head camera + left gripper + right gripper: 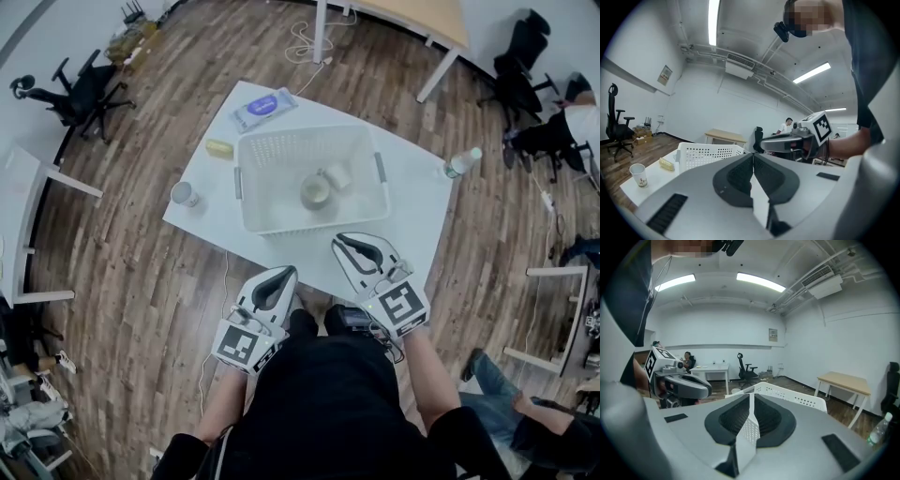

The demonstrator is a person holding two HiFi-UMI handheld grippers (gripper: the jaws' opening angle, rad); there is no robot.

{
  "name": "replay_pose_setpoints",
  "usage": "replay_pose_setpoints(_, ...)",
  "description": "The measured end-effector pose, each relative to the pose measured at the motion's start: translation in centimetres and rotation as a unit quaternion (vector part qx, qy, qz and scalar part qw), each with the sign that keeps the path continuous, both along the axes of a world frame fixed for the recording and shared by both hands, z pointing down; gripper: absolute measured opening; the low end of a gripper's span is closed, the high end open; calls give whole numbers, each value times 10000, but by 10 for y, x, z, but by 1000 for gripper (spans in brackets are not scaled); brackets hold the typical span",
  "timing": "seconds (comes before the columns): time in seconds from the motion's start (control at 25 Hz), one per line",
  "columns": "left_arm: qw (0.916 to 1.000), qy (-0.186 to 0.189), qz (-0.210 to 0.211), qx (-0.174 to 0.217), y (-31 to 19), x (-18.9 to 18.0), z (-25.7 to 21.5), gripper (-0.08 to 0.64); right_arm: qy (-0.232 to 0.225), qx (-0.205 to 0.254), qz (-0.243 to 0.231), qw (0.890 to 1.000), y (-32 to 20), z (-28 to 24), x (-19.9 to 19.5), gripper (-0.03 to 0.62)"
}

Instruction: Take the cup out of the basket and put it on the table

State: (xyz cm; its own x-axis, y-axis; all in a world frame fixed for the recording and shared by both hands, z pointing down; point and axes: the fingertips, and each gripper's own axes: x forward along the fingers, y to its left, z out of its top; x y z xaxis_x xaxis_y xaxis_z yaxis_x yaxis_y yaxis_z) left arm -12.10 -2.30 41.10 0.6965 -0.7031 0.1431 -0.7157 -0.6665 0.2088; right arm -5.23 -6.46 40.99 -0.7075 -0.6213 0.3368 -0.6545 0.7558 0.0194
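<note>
A white perforated basket (pixel 281 219) stands in the middle of the white table (pixel 422 225). In it lies a pale cup (pixel 315 191) with a smaller white item (pixel 338 175) beside it. Both grippers hover at the table's near edge, short of the basket. My left gripper (pixel 286 273) is shut and empty, below the basket's near left corner. My right gripper (pixel 339 241) is also shut and empty, just in front of the basket's near wall. In the left gripper view the closed jaws (pixel 753 155) point over the basket (pixel 708 152); in the right gripper view the closed jaws (pixel 751 395) meet before the basket (pixel 797 397).
On the table, left of the basket, stand a paper cup (pixel 184 194) and a yellow item (pixel 219 148). A wipes pack (pixel 262 108) lies at the far corner, and a clear bottle (pixel 461 162) at the right edge. Office chairs and other desks ring the room.
</note>
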Motion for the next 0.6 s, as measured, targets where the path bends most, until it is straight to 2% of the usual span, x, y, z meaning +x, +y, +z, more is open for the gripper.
replay_pose_setpoints(0.36,9997,-6,-156,-212,-3,6,9,9,818,91,-716,9940,-61,20,-10,31)
replay_pose_setpoints(0.52,9994,-35,-160,-317,-2,10,14,9,1270,59,-1159,9851,-81,38,-12,37)
replay_pose_setpoints(0.6,9992,-30,-156,-361,-2,13,16,9,1514,-13,-1335,9794,-91,50,-11,60)
